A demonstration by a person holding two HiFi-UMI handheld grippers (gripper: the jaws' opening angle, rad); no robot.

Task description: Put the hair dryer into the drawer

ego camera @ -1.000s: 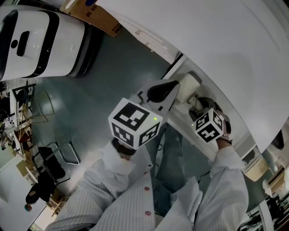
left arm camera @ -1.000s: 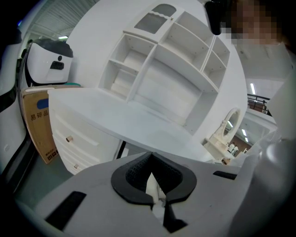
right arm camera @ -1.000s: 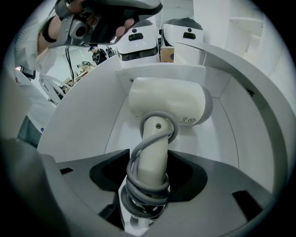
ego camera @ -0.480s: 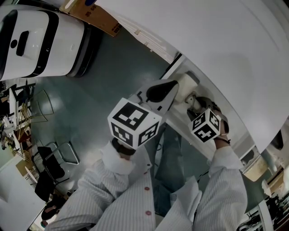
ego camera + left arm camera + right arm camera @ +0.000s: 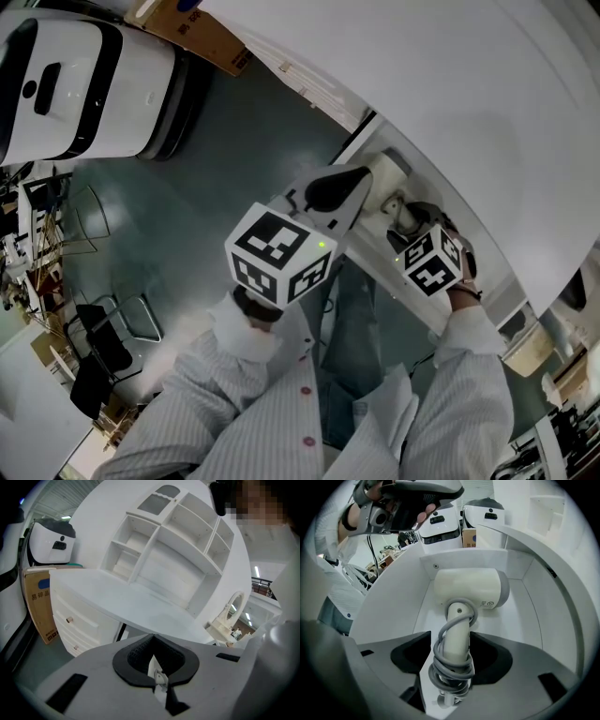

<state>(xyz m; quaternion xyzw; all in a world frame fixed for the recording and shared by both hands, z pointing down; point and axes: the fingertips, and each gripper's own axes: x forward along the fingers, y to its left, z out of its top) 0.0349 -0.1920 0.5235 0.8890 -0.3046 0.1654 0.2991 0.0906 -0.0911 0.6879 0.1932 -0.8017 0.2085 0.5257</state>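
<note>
Cream plastic fills my right gripper view: the hair dryer (image 5: 471, 590) lies inside the open white drawer (image 5: 393, 606), its barrel crosswise near the far wall and its handle pointing back at the camera. Grey cord (image 5: 452, 665) is wound round the lower handle. The right gripper (image 5: 453, 641) has its jaws pinching that handle, one dark pad on each side, pressing on the cord-wrapped part. I cannot tell whether the barrel rests on the drawer floor or hangs just over it.

From the head view, my right arm reaches in from the lower right. The striped sleeve (image 5: 464, 375) runs up to the wrist, and the marker cube (image 5: 433, 262) sits over the drawer with the tool angled up and left toward the dryer. The drawer juts out from under the edge of the white tabletop (image 5: 450, 84).

The left gripper (image 5: 157, 681) is held higher, beside the drawer and apart from the dryer. Its jaws are pressed together with nothing between them, only a thin slit showing. It points up at the tabletop and the white shelf unit (image 5: 173, 550) behind. The left sleeve (image 5: 225, 375) is bent in close to the body. A cardboard box (image 5: 187, 28) stands on the floor, well apart from both tools.
</note>
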